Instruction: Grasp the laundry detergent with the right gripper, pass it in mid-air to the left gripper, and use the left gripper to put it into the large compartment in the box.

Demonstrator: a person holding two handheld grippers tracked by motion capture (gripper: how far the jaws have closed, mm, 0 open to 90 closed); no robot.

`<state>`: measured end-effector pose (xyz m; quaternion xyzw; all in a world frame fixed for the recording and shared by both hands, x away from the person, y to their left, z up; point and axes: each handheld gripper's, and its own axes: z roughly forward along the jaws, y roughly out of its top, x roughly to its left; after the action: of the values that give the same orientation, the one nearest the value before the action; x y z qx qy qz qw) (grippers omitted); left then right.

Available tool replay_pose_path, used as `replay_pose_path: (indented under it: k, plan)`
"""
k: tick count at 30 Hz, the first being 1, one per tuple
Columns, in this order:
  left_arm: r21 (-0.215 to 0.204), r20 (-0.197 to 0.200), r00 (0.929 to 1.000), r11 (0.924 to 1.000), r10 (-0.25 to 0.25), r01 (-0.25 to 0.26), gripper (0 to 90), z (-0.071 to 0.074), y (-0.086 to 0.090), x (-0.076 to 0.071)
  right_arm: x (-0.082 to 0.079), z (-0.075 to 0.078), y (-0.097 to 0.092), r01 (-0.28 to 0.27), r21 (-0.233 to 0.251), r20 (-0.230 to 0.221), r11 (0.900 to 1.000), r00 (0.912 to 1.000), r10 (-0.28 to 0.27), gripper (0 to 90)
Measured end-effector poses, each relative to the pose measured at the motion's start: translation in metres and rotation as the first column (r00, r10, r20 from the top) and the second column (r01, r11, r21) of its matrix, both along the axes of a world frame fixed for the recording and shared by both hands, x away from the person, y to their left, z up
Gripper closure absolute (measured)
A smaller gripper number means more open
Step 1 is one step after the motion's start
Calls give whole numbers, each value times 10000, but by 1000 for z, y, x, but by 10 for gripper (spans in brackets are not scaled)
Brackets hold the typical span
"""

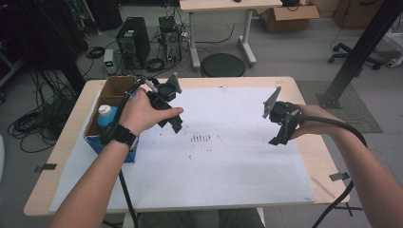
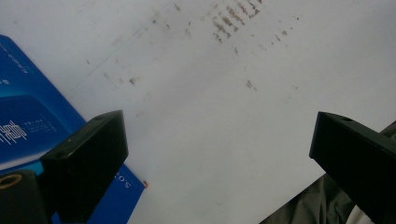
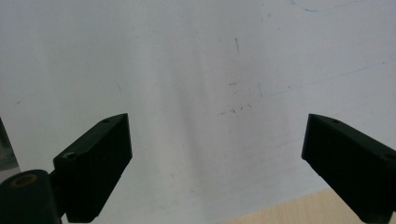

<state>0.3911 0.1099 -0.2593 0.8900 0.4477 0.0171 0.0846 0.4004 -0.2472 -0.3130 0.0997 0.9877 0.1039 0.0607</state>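
While both wide and empty, left gripper (image 1: pixel 172 124) beside bottle (image 1: pixel 106 114) half hidden in box (image 1: pixel 110 95); right gripper (image 1: pixel 280 137) apart.

a big sheet of paper (image 1: pixel 228 161) lies on the table (image 1: pixel 313 156) and covers most of it. a box (image 1: pixel 107 97) sits on the left side of the table, partly on the sheet, and a bottle (image 1: pixel 105 114) stands in it. the left gripper (image 1: pixel 172 124) hangs over the sheet just right of the box, and the right gripper (image 1: pixel 280 137) hangs over the sheet's right side, well apart from it.
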Motion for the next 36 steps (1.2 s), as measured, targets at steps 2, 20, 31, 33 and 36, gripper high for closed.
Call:
replay_pose_path:
  k: [2, 20, 31, 33, 36]
  plan:
    - [9, 0, 10000, 10000, 59, -59, 50, -1, 1, 0, 0, 0, 1, 49, -37, -44, 10000, 10000, -49, 84]
    - [-25, -65, 9998, 9998, -199, 199, 50, -2, -3, 0, -3, -2, -2, 63, -37, -7, 10000, 10000, -63, 84]
    - [-23, -48, 9997, 9997, -223, 223, 50, -1, -3, -2, -4, -2, -2, 30, 18, 39, 10000, 10000, -30, 84]
    - [-28, -33, 9998, 9998, -196, 196, 50, 0, -3, -2, -4, -2, -2, 27, 4, 31, 10000, 10000, -27, 84]
    - [-25, -27, 9997, 9997, -258, 258, 50, 0, -3, -3, -4, -1, -2, 31, 45, 47, 10000, 10000, -31, 84]
